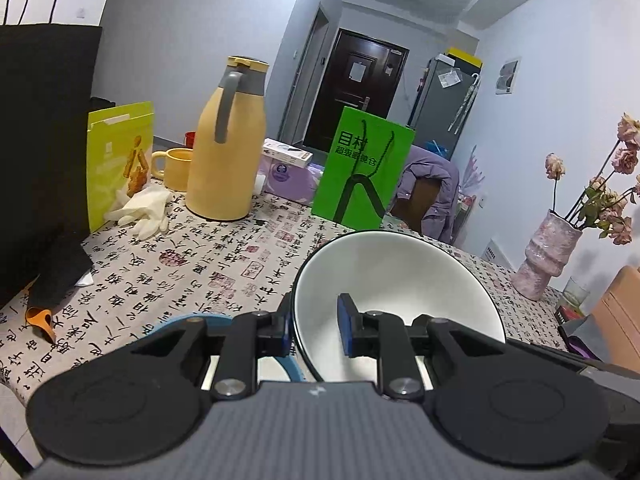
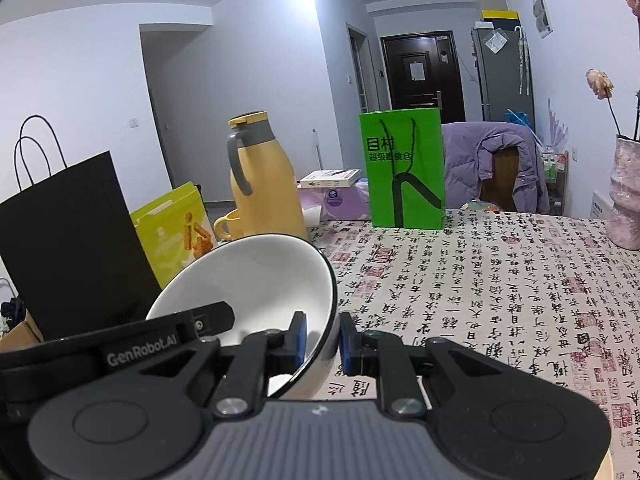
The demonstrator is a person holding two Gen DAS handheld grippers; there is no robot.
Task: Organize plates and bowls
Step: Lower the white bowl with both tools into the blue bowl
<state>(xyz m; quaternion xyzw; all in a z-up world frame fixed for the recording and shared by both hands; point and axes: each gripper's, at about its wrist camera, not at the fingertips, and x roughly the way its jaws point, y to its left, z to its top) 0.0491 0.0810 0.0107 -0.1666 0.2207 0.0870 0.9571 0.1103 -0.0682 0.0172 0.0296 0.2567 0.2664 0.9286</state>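
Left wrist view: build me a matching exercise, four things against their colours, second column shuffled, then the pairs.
Things:
1. thermos jug
2. paper bag with the printed characters
3. vase
4. bowl clamped at its rim by the left gripper

Colours:
A. white inside, dark rim
B. yellow, grey handle
C. speckled pink
D. bright green

Pairs: 1-B, 2-D, 3-C, 4-A

A white bowl [image 1: 400,292] with a dark rim, empty, tilts at lower centre of the left view, at lower left [image 2: 248,280] in the right view.
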